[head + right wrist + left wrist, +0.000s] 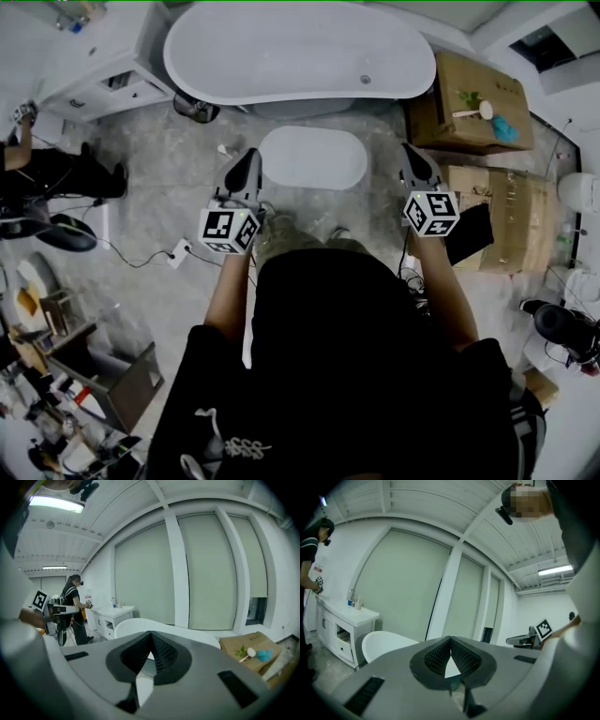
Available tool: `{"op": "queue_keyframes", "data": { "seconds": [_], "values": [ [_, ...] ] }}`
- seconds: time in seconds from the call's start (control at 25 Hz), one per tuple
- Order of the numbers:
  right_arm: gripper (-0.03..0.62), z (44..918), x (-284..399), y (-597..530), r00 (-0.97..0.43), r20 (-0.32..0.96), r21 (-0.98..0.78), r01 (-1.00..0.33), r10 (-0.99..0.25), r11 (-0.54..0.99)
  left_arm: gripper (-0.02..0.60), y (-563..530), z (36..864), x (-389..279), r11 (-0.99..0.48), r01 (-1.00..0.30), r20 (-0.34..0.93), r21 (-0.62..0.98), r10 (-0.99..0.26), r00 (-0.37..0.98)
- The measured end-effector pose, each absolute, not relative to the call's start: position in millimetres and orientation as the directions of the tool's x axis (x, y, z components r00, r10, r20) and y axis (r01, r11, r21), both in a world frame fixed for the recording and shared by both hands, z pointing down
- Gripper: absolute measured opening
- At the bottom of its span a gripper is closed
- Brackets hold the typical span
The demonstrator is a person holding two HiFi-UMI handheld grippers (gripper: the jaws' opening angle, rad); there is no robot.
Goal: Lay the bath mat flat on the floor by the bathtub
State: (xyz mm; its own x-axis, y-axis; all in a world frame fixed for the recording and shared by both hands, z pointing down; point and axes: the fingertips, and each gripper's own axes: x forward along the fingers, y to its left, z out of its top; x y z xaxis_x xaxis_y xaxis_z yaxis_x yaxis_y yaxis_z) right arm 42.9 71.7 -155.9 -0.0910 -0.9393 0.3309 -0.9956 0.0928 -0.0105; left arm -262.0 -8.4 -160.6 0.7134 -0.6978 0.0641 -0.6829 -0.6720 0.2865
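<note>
Jaws together, ribbed pads (464,657) touching; oval mat (312,157) flat.

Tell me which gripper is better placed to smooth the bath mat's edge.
Left, slightly: the left gripper is right beside the left end of the bath mat; the right gripper is farther off, near the cardboard box. Both are shut, empty.

Bare floor (159,187) lies open left of the mat (312,157); boxes (473,112) crowd its right, bathtub (300,56) behind.

The bath mat (312,157) lies on the floor (178,187) before the bathtub (300,52), cardboard boxes (469,117) right, a cabinet (98,80) left.
</note>
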Motion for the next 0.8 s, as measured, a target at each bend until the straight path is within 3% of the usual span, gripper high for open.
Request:
{"op": "queue_keyframes", "data": {
  "seconds": [0.28,0.44,0.8],
  "values": [
    [0.021,-156.1,99.7,125.0,-0.082,0.333,0.059,-0.993,-0.939,0.107,0.020,42.5,-163.2,-211.0,-0.642,-0.718,0.089,0.269,-0.725,0.683],
    [0.021,-160.8,119.9,138.0,-0.061,0.324,-0.013,-0.998,-0.944,0.060,0.020,51.7,-166.4,-194.4,-0.656,-0.706,0.101,0.268,-0.710,0.697],
    [0.021,-168.2,121.3,118.4,-0.022,0.310,-0.022,-1.000,-0.951,0.016,0.020,31.7,-172.5,-195.5,-0.655,-0.697,0.072,0.292,-0.711,0.699]
  ]
}}
